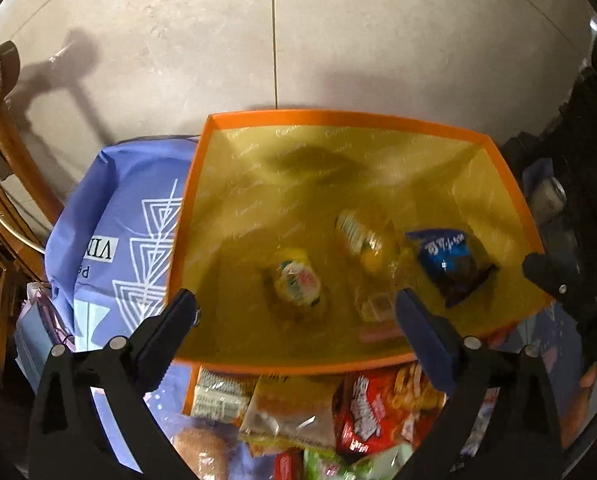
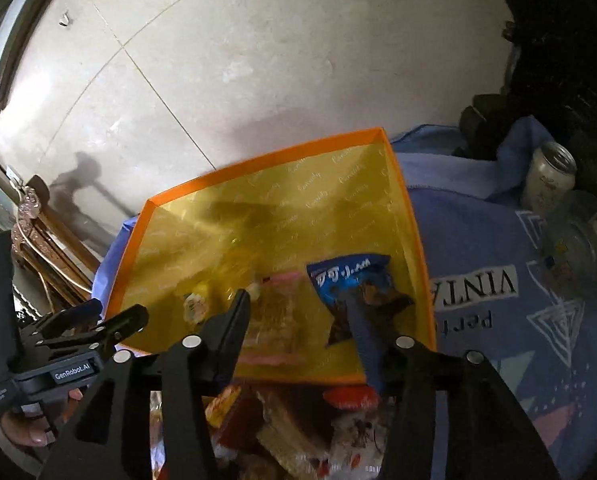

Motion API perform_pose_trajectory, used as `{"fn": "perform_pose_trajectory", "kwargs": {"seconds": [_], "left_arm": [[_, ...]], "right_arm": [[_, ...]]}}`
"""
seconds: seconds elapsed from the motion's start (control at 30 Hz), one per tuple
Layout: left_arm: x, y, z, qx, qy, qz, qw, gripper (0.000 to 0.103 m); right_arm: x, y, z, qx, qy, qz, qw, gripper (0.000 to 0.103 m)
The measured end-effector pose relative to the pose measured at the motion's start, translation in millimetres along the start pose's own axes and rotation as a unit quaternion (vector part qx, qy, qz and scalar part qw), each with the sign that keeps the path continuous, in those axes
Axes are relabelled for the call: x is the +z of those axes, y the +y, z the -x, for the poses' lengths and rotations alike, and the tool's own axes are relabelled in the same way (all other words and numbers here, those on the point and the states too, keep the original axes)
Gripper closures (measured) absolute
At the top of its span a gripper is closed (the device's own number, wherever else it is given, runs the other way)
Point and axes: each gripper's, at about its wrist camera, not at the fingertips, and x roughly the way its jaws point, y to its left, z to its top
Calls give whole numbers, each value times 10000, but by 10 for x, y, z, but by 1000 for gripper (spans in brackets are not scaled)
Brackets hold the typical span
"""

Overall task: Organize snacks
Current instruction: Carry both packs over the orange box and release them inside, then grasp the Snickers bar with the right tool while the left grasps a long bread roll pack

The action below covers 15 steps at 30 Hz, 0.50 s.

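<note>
We've got both tools hanging over the orange box (image 1: 514,184) right now. Our left tool (image 1: 296,312) is spread wide with nothing in it, and the right tool (image 2: 298,308) is spread apart too, also empty. Straight ahead of the left tool, inside the box, sit a small round yellow snack (image 1: 296,282), a clear-wrapped pack (image 1: 368,240) and a blue cookie packet (image 1: 452,264), which is just past the right tool's right finger. Below both tools, on our side of the box, is the unsorted pile, with a red chip bag (image 1: 372,412) on top. Everything sits on a blue printed cloth (image 2: 498,280). Off to the right tool's right stands an open can (image 2: 550,176).
</note>
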Motion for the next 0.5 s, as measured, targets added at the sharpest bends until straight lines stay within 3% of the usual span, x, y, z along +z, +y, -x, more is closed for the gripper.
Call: {"fn": "perform_pose_trajectory", "kwargs": {"seconds": [0.3, 0.5], "left_arm": [[-666, 184, 414, -31, 171, 42, 9998, 5], [-1388, 360, 476, -47, 678, 387, 9969, 5]], "right_arm": [[-585, -123, 514, -462, -83, 339, 9983, 20], [-1174, -253, 685, -768, 200, 427, 9959, 14]]}}
